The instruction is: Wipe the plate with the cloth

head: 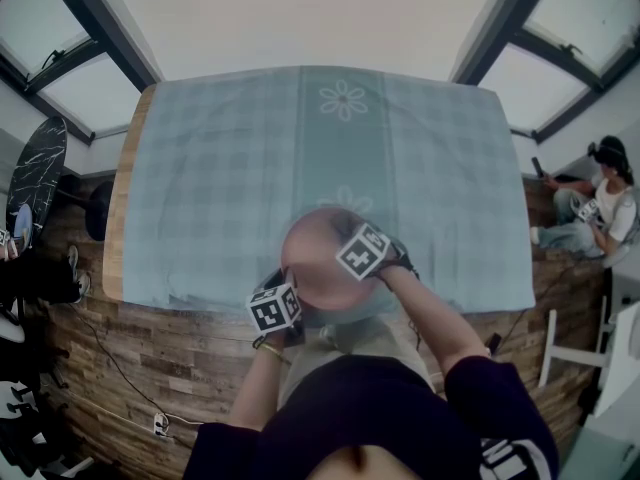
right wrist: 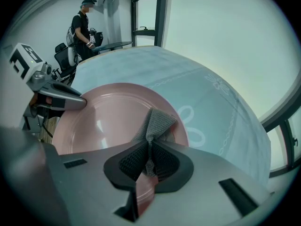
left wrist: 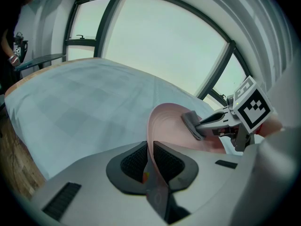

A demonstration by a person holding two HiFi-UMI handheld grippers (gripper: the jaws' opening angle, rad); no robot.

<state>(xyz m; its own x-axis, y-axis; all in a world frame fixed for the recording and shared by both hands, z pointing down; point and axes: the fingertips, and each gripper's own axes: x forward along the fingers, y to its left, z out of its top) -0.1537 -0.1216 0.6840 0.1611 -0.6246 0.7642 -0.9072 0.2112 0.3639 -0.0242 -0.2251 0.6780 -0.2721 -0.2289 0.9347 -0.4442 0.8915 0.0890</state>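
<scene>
Your left tool is shut tight on the rim of the pink plate. It holds the plate over the middle of the near edge of the counter. Your right tool pinches the grey cloth. The cloth is bunched up and touches the inside of the plate, near the rim on your right. A person sits off to the right of the counter.
</scene>
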